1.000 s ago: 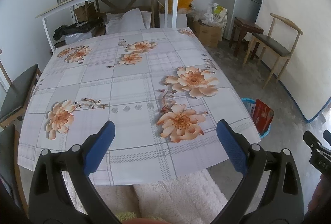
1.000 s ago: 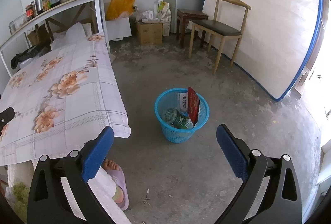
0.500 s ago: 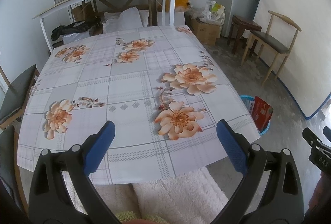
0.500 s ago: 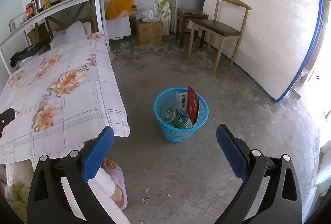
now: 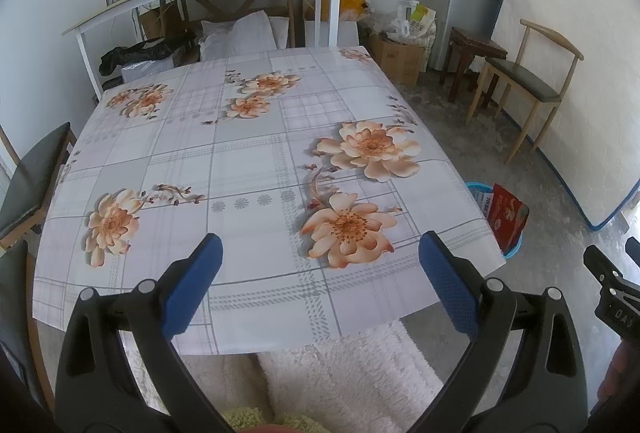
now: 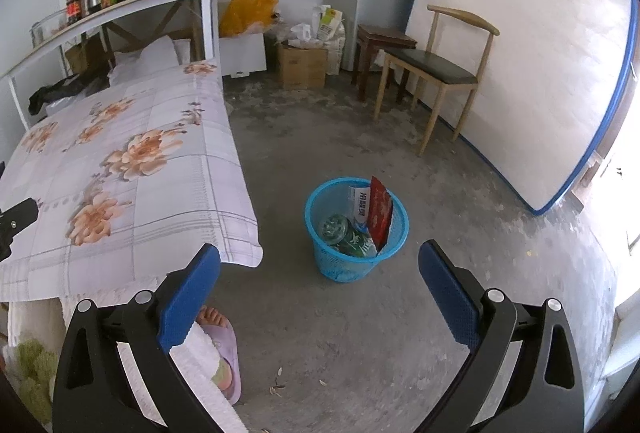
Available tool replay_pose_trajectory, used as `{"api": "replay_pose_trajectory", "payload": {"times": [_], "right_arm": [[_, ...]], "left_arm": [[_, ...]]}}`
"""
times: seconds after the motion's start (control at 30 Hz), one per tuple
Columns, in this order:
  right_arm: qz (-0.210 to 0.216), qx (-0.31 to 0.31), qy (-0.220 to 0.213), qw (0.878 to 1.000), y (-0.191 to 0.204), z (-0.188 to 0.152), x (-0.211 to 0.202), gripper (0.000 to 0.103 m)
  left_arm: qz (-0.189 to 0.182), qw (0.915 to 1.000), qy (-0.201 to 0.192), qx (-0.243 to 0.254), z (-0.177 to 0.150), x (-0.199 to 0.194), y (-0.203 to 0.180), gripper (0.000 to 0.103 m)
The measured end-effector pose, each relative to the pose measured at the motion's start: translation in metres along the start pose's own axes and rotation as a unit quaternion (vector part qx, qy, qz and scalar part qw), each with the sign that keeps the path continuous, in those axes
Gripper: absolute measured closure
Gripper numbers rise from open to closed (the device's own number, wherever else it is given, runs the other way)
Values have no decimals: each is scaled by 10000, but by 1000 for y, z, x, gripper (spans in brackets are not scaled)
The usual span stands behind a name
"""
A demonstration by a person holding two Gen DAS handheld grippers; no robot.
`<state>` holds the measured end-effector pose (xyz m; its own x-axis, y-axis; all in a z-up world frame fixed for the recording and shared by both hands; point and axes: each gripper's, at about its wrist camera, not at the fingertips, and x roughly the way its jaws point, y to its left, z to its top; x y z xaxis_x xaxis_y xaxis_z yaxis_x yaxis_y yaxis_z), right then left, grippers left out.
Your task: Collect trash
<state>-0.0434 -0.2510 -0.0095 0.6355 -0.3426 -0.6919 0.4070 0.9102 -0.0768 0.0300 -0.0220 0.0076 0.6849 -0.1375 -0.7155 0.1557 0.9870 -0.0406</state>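
Two grippers, both empty, fingers spread wide. The left gripper (image 5: 320, 265) hangs over the near edge of the flowered surface (image 5: 248, 161), where no litter shows on the cloth. The right gripper (image 6: 319, 273) looks down at the concrete floor (image 6: 460, 217), and the blue basket (image 6: 328, 265) sits between its fingers at about 12 o'clock, just beyond the tips.

Collected trash already lies in that basket: a red packet (image 6: 380, 211) standing on end against the rim at 1 o'clock, a white carton (image 6: 359, 205) just beside it, and a green wrapper (image 6: 356, 243) lower down. From the left wrist view the same basket (image 5: 478, 189) peeks out past the corner of the surface at 3 o'clock, well apart from that gripper.

Loose bits that look like seed husks (image 6: 277, 387) lie on the floor at 6 o'clock of the basket, near the foot in a purple slipper (image 6: 224, 353). They are tiny and too small to name with certainty. If anything remains to pick up, it is these, and the right gripper is clearly the nearer one: they lie close below and slightly left of its fingers, so the move would be a downward tilt rather than a reach forward. Judged from this, the task looks nearly done.
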Motion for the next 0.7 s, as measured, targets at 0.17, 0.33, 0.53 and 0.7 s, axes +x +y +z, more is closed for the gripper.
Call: {"api": "replay_pose_trajectory", "payload": {"times": [0.17, 0.33, 0.53, 0.7], "right_arm": [[77, -156, -1, 9998, 6, 2, 1, 6], [111, -223, 0, 9997, 9, 4, 1, 7], [128, -275, 17, 9995, 11, 4, 1, 6], [125, -287, 18, 9995, 12, 3, 1, 6]], "left_arm": [[32, 10000, 13, -29, -7, 3, 4, 8], [86, 9999, 13, -76, -7, 3, 11, 8], [148, 9998, -10, -89, -4, 1, 16, 8], [129, 9999, 0, -60, -3, 0, 17, 8]]}}
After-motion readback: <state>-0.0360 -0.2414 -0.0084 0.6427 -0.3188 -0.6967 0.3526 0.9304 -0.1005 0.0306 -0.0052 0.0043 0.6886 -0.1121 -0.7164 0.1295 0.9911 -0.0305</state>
